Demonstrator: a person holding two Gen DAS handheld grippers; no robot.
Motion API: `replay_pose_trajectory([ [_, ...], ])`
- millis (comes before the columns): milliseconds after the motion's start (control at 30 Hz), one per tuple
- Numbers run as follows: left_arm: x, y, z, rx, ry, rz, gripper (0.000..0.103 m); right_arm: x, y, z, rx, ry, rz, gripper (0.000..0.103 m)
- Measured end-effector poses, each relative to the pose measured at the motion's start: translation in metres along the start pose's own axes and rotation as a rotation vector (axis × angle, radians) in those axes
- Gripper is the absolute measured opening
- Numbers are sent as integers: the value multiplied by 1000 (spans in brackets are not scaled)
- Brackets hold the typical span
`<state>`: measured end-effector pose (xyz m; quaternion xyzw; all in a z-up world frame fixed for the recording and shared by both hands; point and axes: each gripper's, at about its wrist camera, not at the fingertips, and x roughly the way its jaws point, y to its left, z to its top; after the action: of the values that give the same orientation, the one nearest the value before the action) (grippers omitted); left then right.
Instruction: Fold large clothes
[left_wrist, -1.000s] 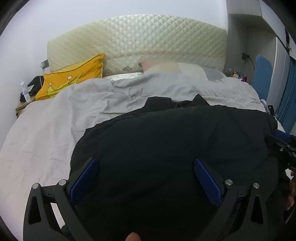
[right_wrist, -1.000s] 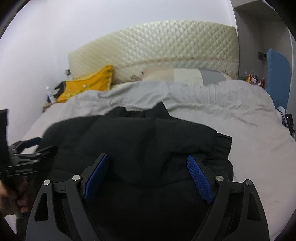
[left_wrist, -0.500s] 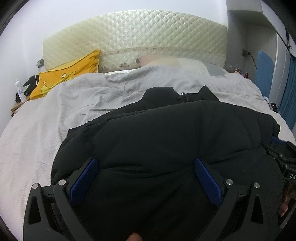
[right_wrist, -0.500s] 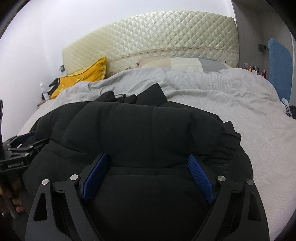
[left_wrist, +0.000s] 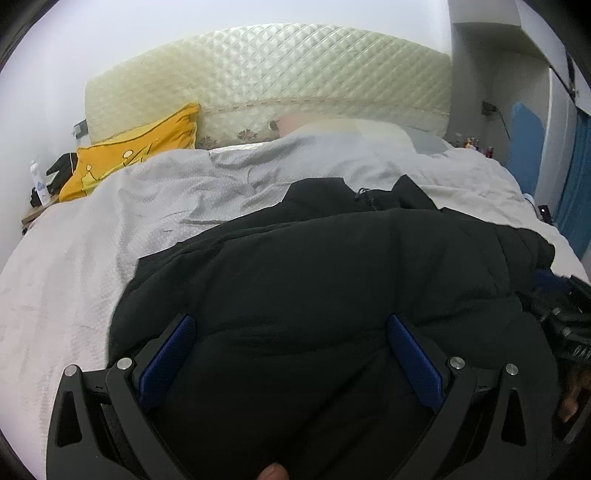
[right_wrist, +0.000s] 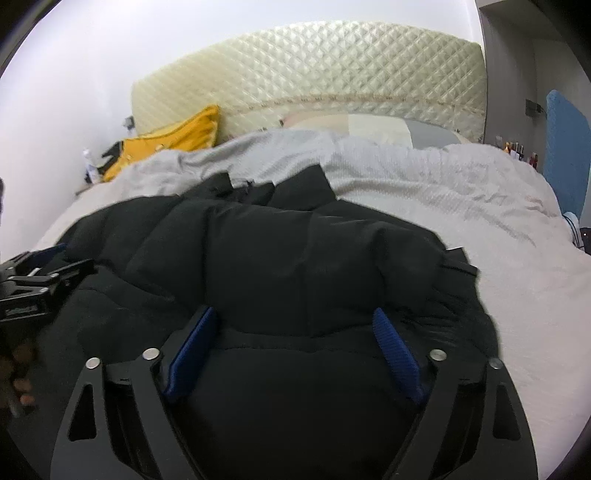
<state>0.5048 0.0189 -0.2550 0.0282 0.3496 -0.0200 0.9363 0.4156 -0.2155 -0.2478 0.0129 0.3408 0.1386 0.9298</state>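
A black puffer jacket (left_wrist: 332, 280) lies bunched on the bed's grey-white cover (left_wrist: 92, 240), its collar pointing toward the headboard. It also fills the middle of the right wrist view (right_wrist: 288, 266). My left gripper (left_wrist: 290, 343) is open, its blue pads spread wide over the jacket's near fold. My right gripper (right_wrist: 295, 339) is open too, with its blue pads either side of a puffy fold. Each gripper shows at the edge of the other's view: the right one (left_wrist: 569, 332) and the left one (right_wrist: 33, 280).
A quilted cream headboard (left_wrist: 269, 81) stands at the back. A yellow pillow (left_wrist: 140, 147) lies at the back left and pale pillows (left_wrist: 351, 129) at the centre. A cluttered nightstand (left_wrist: 40, 192) stands on the left. Blue panel and curtain (left_wrist: 576, 177) on the right.
The jacket's near part has been carried forward over itself toward the headboard, and both grippers have moved forward and lower with it. The jaws stay spread wide throughout.
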Motion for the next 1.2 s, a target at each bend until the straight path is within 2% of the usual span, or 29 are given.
replay_pose_trajectory([
  [67,-10,4,-5,13,-16,20,103,-19,-5,-4,-3,-34,15,83],
  [133,-12,12,-10,11,-12,31,103,-30,-12,-10,-10,-52,-16,83],
  [233,-4,18,-18,-13,13,8,103,-23,-30,-21,29,-14,-34,86],
  [333,1,10,-21,-1,27,32,103,-7,-43,-26,90,41,7,90],
  [400,1,6,-19,8,38,58,103,-3,-35,-24,57,54,-16,92],
  [467,-3,6,-14,-11,59,68,103,-6,-28,-22,30,59,-30,90],
  [567,-18,8,-6,-43,71,61,103,-25,-27,-14,58,43,-4,89],
  [733,-82,-2,21,-20,-1,55,103,-91,-15,19,42,-72,-15,89],
  [933,-184,-9,49,-43,-93,15,103,-193,10,57,20,-209,-17,89],
  [1067,-259,-16,54,-49,-138,8,103,-260,31,66,15,-291,-22,89],
  [1200,-335,-21,44,-40,-208,2,103,-325,52,71,12,-382,-38,89],
])
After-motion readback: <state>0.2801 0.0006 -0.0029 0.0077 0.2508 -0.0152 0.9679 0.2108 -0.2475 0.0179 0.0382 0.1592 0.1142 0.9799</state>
